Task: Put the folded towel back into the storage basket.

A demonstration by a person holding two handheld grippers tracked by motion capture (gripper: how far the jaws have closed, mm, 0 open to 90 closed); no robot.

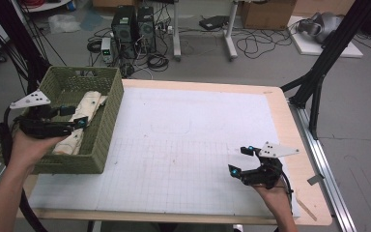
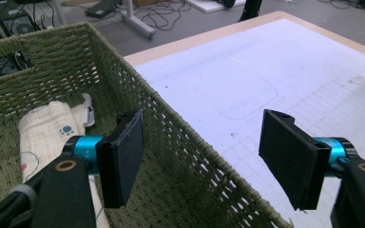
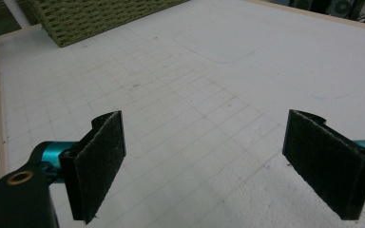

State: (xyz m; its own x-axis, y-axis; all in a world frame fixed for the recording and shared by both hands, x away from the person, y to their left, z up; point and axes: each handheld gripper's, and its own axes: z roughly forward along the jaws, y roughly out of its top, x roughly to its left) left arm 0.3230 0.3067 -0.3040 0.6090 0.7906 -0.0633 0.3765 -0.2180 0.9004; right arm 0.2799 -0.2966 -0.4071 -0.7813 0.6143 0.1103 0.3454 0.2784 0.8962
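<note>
Both tongs spread and empty: left tongs (image 1: 77, 116) straddle the right wall of the green woven basket (image 1: 107, 126) holding folded cream cloth (image 1: 84, 113) at counter's left, probably just released; right tongs (image 1: 239, 160) hover near-right.

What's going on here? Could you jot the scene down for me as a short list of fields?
Setting: table with white grid mat
Basket: green woven basket at the table's left edge
Basket contents: folded cream cloth
Left gripper: open, over the basket, one pad inside, one outside its wall
Right gripper: open, empty, above the mat near the right front
</note>
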